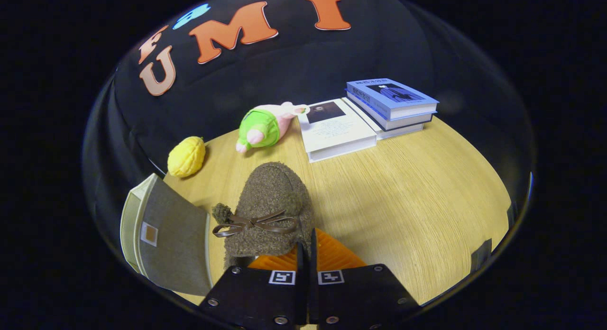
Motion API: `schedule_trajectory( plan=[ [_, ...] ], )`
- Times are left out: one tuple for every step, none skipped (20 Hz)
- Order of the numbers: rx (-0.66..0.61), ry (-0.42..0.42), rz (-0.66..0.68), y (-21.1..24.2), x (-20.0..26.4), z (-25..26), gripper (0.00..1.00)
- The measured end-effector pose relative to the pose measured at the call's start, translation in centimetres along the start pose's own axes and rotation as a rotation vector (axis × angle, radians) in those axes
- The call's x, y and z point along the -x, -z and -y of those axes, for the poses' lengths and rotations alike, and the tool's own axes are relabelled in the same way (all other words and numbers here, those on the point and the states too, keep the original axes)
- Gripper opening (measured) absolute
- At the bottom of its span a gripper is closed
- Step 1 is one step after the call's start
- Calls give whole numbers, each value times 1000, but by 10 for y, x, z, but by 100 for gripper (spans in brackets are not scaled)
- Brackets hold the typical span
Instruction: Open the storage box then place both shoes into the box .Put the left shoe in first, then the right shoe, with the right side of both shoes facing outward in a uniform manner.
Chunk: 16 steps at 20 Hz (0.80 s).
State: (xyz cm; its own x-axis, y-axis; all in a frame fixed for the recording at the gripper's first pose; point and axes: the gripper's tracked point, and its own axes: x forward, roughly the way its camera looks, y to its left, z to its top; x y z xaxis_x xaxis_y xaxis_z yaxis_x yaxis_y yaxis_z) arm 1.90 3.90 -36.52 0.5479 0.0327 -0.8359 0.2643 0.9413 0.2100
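Shoe clamped, box to the left
The gripper (306,254) is closed on the heel rim of the brown shoe (268,206), whose long axis runs away toward the far side; the storage box (163,235) is set just left of it

Wooden table (427,197): books (370,116), plush toy (265,126), yellow toy (187,157), storage box (166,237).

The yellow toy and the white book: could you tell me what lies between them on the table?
In the gripper view, a green-and-pink plush toy lies between the yellow toy and the white book.
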Motion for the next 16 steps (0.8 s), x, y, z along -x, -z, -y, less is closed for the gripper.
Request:
schedule_trajectory(
  plan=[
    [4, -33, 13, -5, 8, -14, 3],
    [7, -62, 22, -9, 16, -27, 3],
    [18, -90, 33, -13, 25, -41, 3],
    [28, -113, 44, -17, 32, -55, 3],
    [42, -133, 54, -22, 39, -68, 3],
    [53, -149, 64, -25, 45, -79, 3],
    [65, -164, 72, -31, 52, -90, 3],
    [77, -178, 77, -33, 57, -100, 3],
    [85, -191, 84, -35, 60, -111, 3],
    [93, -203, 88, -38, 63, -122, 3],
    [98, -215, 91, -39, 68, -133, 3],
    [104, -227, 93, -41, 69, -143, 3],
    [106, -238, 95, -42, 72, -154, 3],
    [115, -249, 94, -43, 72, -164, 3],
    [122, -260, 92, -43, 74, -176, 3],
    [131, -270, 90, -41, 76, -188, 3]
  ],
)
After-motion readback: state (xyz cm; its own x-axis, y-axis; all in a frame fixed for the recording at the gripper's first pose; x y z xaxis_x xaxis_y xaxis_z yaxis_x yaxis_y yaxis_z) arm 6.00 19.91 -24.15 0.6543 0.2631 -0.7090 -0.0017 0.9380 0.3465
